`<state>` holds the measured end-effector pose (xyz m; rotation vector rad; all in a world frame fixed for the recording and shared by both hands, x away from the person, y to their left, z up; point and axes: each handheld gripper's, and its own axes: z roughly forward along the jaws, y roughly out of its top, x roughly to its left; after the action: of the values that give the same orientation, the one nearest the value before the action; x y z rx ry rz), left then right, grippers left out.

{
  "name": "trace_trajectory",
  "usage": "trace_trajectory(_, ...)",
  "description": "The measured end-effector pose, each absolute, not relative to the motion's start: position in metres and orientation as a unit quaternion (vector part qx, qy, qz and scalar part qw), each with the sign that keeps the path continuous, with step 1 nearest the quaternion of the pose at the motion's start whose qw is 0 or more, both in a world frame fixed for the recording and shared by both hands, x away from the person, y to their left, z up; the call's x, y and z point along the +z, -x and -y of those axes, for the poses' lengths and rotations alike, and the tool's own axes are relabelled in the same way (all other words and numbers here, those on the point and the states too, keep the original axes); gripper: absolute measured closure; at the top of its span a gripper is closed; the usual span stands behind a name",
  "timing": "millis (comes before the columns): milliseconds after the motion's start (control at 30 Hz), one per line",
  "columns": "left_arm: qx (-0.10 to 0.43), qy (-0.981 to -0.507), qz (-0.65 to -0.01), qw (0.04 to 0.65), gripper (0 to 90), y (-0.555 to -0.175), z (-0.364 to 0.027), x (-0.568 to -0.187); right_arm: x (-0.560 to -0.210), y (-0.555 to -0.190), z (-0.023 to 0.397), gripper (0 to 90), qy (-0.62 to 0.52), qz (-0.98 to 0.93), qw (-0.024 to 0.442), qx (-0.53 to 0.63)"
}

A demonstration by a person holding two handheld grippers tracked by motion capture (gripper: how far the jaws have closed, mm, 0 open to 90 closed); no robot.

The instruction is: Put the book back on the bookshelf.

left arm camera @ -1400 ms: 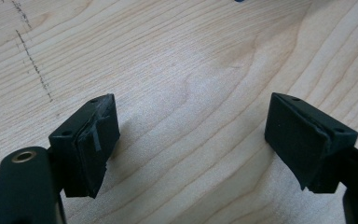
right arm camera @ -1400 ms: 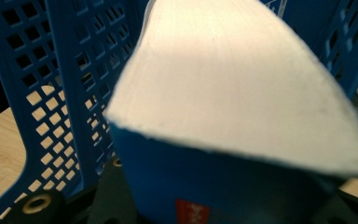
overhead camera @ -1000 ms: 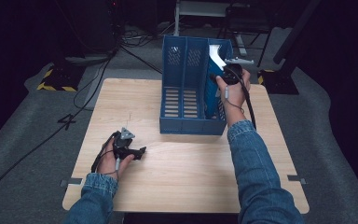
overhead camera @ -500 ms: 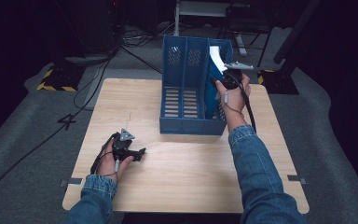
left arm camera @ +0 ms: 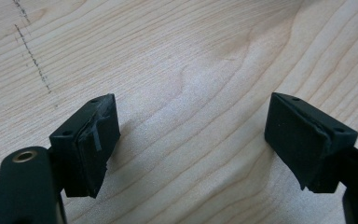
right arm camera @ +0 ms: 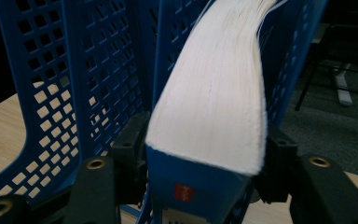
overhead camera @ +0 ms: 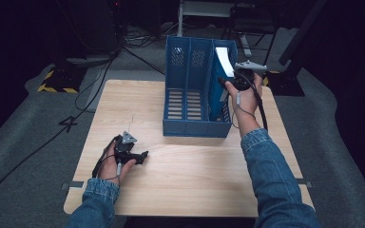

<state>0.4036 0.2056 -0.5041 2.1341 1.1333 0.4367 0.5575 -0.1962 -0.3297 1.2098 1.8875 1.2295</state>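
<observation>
Right tool (overhead camera: pixel 232 80), seen from the high view, reaches up at the far right slot of the blue file rack (overhead camera: pixel 190 123), with the book (overhead camera: pixel 224 61) standing upright just ahead of its tips. The rack's walls are what keep the book on end, so the grip is no longer needed. The right hand (overhead camera: pixel 242 99) holds the tool level with the book's upper half, probably so it can back straight out. The left tool (overhead camera: pixel 140 155) lies low on the desk (overhead camera: pixel 180 185), well apart from the rack and out of the way.

In the left gripper view, the left tool (left arm camera: pixel 191 140) has its jaws spread wide with nothing between them. Bare desk (left arm camera: pixel 191 56) lies right beneath it, so it is idle and waiting.

In the right gripper view, the right tool (right arm camera: pixel 203 149) has its jaws on either side of the book (right arm camera: pixel 214 93), page edge facing the camera. They have just been opening, and the pads appear to have come off the covers, so I judge the book released. The rack (right arm camera: pixel 98 70) rises close to the left of the tool and behind the book.
</observation>
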Motion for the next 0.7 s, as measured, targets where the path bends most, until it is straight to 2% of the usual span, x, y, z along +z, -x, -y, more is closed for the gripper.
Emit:
trace_trajectory(133,0.166,-0.818,-0.436,0.335,18.4,-0.403,-0.206,-0.504,-0.318,-0.544,0.202,42.6,-0.444,-0.711,0.296,0.458)
trace_trajectory(700,0.164,-0.822,-0.431,0.333,14.7,-0.409,-0.204,-0.504,-0.293,-0.469,0.235,36.0,-0.394,-0.756,0.259,0.454)
